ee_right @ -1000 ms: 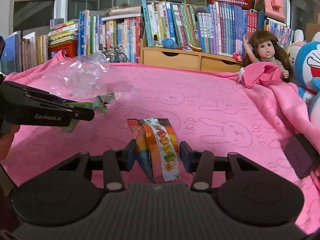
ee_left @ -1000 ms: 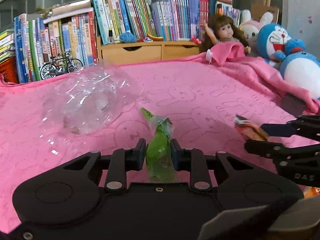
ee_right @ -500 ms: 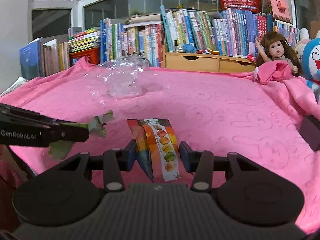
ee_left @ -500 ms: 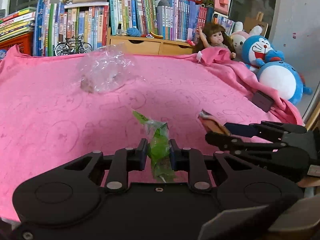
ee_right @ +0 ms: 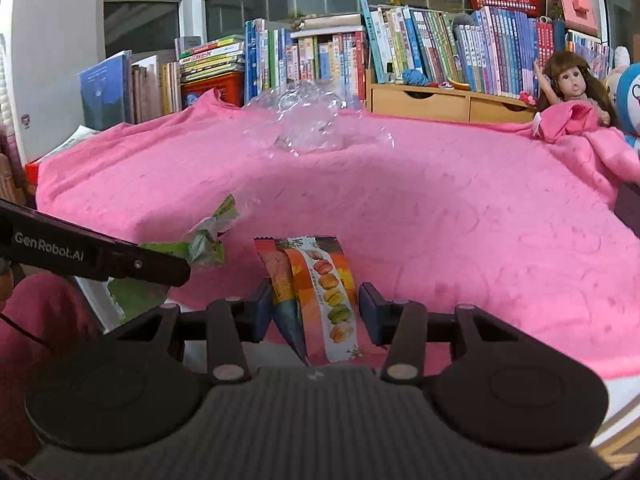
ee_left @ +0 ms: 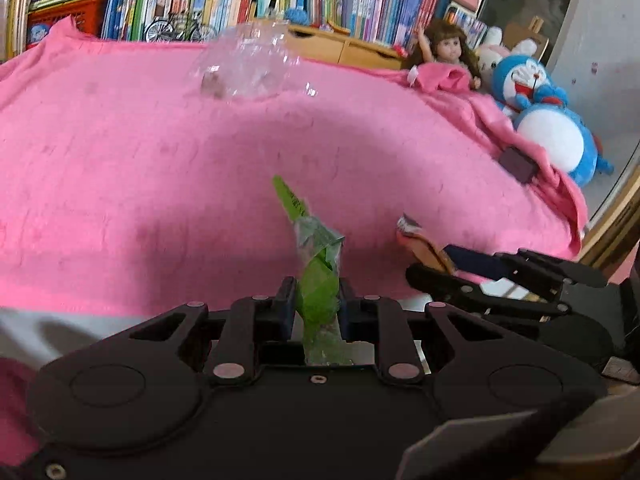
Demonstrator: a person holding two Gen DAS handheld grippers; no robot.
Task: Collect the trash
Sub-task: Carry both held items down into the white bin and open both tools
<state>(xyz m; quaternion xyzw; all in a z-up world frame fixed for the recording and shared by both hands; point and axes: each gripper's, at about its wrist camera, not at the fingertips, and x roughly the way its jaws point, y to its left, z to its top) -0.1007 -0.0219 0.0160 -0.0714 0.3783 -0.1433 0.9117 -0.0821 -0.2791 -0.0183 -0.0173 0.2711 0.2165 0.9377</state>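
My left gripper is shut on a crumpled green wrapper, which sticks up between the fingers. In the right wrist view that same green wrapper pokes out of the left gripper's black finger at the left. My right gripper is shut on an orange macaron snack wrapper. From the left wrist view the right gripper holds the orange wrapper just right of mine. A clear crumpled plastic bag lies on the pink blanket farther back.
Books and a wooden drawer unit line the back. A doll and blue plush toys sit at the right. A dark small box lies on the blanket's right edge. Both grippers hang near the blanket's front edge.
Both grippers have pulled back from the blanket toward its front edge, each still holding its wrapper. The clear bag now looks farther away.
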